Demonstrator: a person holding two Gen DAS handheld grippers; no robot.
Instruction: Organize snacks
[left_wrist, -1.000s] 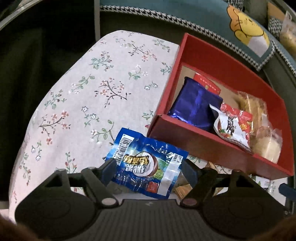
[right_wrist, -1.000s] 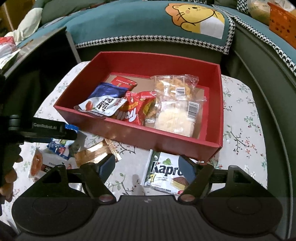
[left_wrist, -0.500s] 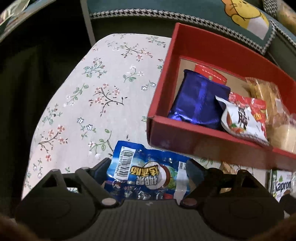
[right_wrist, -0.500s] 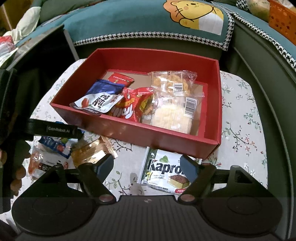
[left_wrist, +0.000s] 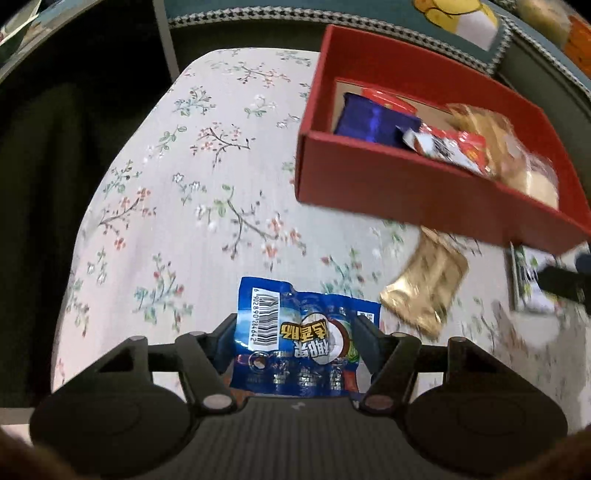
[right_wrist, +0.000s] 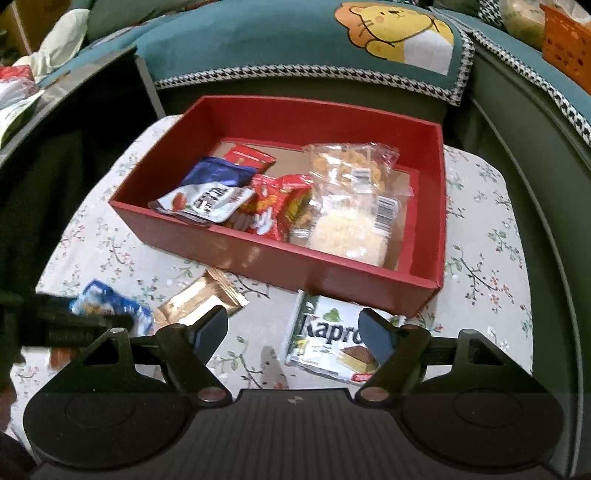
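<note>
Blur smears the right side of your left wrist view, and your left gripper (left_wrist: 297, 334) hides the lower edge of the blue packet (left_wrist: 303, 339). Its jaws are closing with that glossy, crinkled, barcoded packet between them on the floral cloth (left_wrist: 192, 177). Gold foil sachet (left_wrist: 424, 288): flat, shiny, just to the right. Red cardboard box (right_wrist: 369, 280): rectangular, holding mixed snack bags. Your right gripper (right_wrist: 293, 330) hangs open, gripping nothing, over the Kapro wafer pack (right_wrist: 325, 339), part-covered by its right finger.
</note>
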